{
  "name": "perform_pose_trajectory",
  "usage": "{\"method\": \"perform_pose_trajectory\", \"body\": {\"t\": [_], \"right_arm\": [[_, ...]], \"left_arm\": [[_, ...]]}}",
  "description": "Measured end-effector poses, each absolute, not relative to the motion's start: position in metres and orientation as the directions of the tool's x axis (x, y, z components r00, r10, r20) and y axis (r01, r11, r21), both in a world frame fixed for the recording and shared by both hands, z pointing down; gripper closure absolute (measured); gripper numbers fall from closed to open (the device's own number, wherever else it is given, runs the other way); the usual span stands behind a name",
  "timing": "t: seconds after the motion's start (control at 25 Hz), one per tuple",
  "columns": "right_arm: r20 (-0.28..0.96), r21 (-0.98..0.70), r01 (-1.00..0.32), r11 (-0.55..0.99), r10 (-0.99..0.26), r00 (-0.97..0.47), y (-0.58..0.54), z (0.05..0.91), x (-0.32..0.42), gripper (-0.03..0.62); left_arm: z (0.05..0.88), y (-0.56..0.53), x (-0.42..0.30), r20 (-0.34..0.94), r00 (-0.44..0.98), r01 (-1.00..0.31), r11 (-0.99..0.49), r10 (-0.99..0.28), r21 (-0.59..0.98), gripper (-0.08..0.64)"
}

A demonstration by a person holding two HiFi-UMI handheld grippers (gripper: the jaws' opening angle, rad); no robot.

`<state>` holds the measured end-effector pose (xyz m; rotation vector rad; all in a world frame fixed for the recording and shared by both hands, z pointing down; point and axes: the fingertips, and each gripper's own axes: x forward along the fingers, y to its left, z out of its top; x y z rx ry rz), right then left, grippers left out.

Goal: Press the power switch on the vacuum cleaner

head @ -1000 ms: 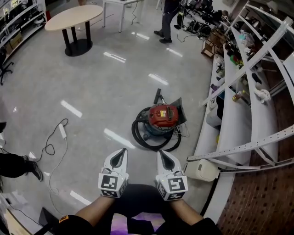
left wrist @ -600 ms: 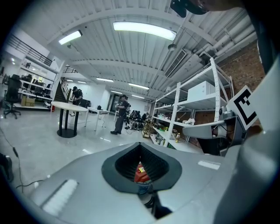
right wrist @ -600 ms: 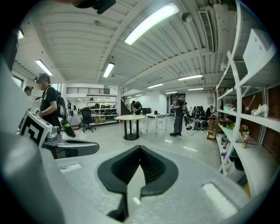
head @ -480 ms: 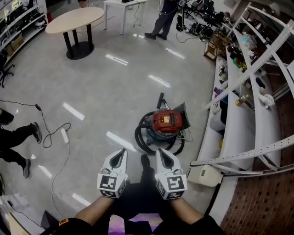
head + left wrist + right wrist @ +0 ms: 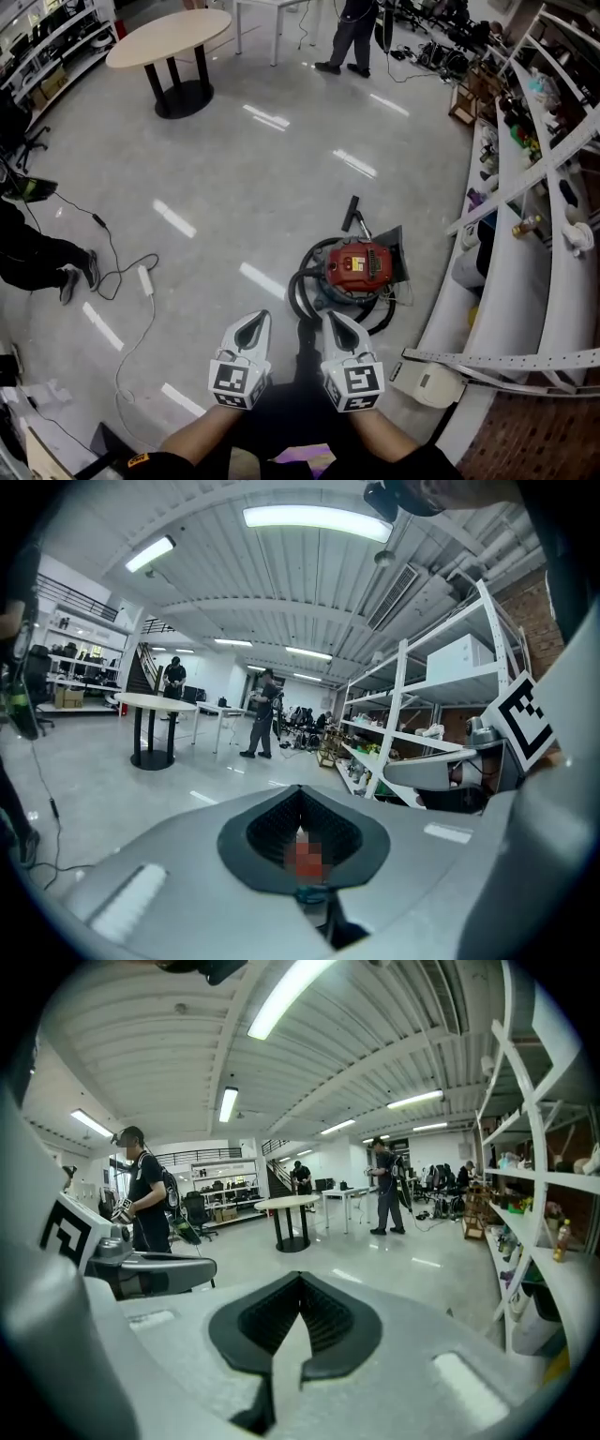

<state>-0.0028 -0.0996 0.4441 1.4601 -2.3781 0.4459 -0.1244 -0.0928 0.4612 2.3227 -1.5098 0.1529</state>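
Grey polished concrete forms the floor (image 5: 216,178), and every item relevant to the task rests on it.

1. Far left: a white power strip (image 5: 145,278) lies on the floor with its cable trailing off toward a person (image 5: 42,255) at the frame edge. It is well apart from the work area.
2. Left tool (image 5: 254,321): held low in front of the operator's body, pointing forward. Its own view shows the jaw tips meeting, with nothing clamped between them.
3. Right tool (image 5: 336,321): held just beside the left one, at the same height and heading. Its jaws are likewise closed and empty. A closed tip is probably deliberate, since a switch is pushed, not grasped, and joined jaws give one blunt contact point.
4. Vacuum cleaner (image 5: 362,264): a canister unit with a red top, standing upright on the floor ahead and slightly right of the right tool. Its black hose (image 5: 305,292) coils round the base. The power switch cannot be made out at this range; it is presumably on the red top.
5. Right: white shelving (image 5: 525,234) runs alongside, near the vacuum cleaner.

Assessment: neither tool touches the vacuum cleaner. The approach is under way and the press is not yet made. The right tool is the nearer candidate.
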Motion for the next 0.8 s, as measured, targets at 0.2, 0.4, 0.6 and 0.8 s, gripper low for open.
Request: {"method": "perform_pose_trajectory", "body": {"t": [0.2, 0.4, 0.6, 0.8], "right_arm": [[0.483, -0.126, -0.891, 0.436, -0.757, -0.439, -0.147, 0.479, 0.026, 0.6], [0.532, -0.122, -0.894, 0.43, -0.733, -0.425, -0.201, 0.518, 0.057, 0.6], [0.585, -0.12, -0.899, 0.421, -0.702, -0.407, -0.243, 0.565, 0.08, 0.6], [0.644, -0.13, -0.908, 0.399, -0.662, -0.383, -0.269, 0.613, 0.099, 0.6]], "left_arm": [[0.484, -0.146, -0.082, 0.328, 0.438, -0.894, -0.367, -0.837, 0.257, 0.545], [0.514, -0.2, -0.044, 0.37, 0.448, -0.891, -0.372, -0.814, 0.26, 0.545], [0.555, -0.242, -0.027, 0.42, 0.442, -0.896, -0.373, -0.793, 0.24, 0.545], [0.598, -0.268, -0.021, 0.478, 0.43, -0.903, -0.362, -0.765, 0.234, 0.545]]}}
